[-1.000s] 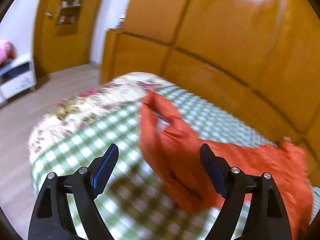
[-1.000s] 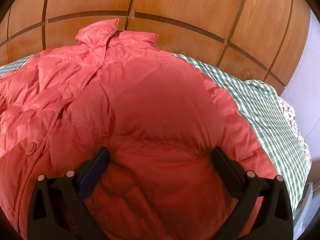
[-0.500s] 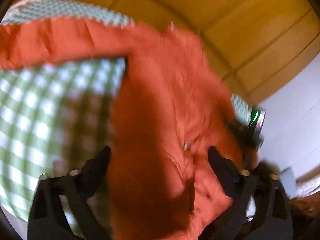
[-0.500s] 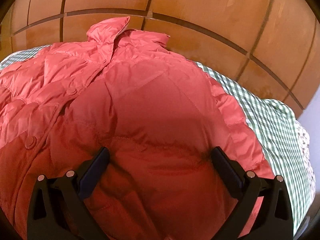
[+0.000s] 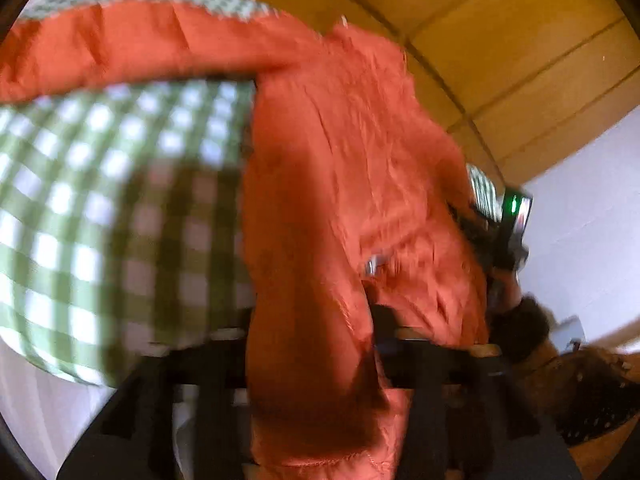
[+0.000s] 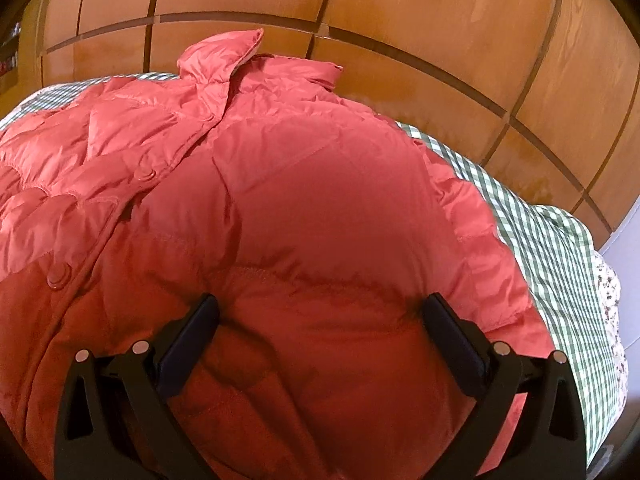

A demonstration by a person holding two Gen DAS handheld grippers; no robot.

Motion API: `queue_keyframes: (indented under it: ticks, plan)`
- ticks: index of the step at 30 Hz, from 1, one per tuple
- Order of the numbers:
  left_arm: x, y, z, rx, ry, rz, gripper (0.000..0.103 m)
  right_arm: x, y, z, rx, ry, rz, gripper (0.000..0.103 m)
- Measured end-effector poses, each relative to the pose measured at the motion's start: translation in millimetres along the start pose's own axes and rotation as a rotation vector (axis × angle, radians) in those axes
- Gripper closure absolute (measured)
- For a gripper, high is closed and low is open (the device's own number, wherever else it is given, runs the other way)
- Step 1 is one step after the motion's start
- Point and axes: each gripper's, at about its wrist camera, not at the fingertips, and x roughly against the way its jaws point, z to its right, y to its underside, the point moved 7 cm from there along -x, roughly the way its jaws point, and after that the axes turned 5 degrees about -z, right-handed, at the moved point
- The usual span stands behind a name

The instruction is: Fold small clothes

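We work a red quilted jacket (image 6: 304, 208) spread on a bed covered in a green gingham sheet (image 6: 548, 240), collar toward the wooden headboard (image 6: 440, 20). Our right gripper (image 6: 320, 344) sits low over the jacket's right side with its jaws spread wide, the puffy fabric bulging between them but not pinched. Our left gripper (image 5: 312, 360) is blurred and largely buried under a hanging strip of the jacket's cloth; we cannot tell whether it has clamped that cloth or merely stands behind it.

We judge the step in hand to be folding one side of the jacket inward. To do it well, we would take hold at the hem and side seam rather than the slippery padded middle, lift both points evenly, and carry the panel over toward the snap placket (image 6: 60, 276) so the edge lands straight and the down filling does not bunch.

The bed is soft and will give under pressure. Panelled wood (image 5: 500, 40) lines the wall behind, with a pale wall (image 5: 580, 200) to the right.
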Motion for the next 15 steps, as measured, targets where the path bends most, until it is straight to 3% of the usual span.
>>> queue_keyframes:
  ticks: [2,4,6,7,8,11,14,15]
  plan:
    - [18.8,-22.9,-1.8,0.022,-0.002,0.129,0.010,0.2,-0.1,0.4,-0.003,-0.001,0.004,0.002]
    - [38.4,-40.7,-11.0,0.065,-0.006,0.231,0.010,-0.4,-0.6,1.8,-0.007,0.000,0.005,0.002]
    - [45.2,-56.9,-30.5,0.111,-0.108,0.286,0.009,0.0,-0.5,1.2,-0.009,0.016,0.001,0.002]
    - [49.3,-65.5,-48.2,0.155,-0.210,0.319,0.009,1.1,-0.5,-0.4,-0.007,0.028,0.000,0.002]
    - [52.4,-71.1,-61.9,0.195,-0.265,0.343,0.009,2.6,-0.3,-2.2,-0.006,0.036,0.002,0.002]
    - [66.4,-92.0,-106.9,0.341,-0.336,0.439,0.009,6.0,2.3,-4.9,-0.009,0.036,0.003,0.002]
    - [87.2,-104.7,-158.7,0.539,-0.467,0.521,0.009,7.1,5.1,-3.8,-0.047,-0.011,-0.014,0.002]
    - [91.3,-107.1,-173.5,0.600,-0.474,0.547,0.009,8.4,6.8,-4.1,-0.060,-0.024,-0.015,0.002]
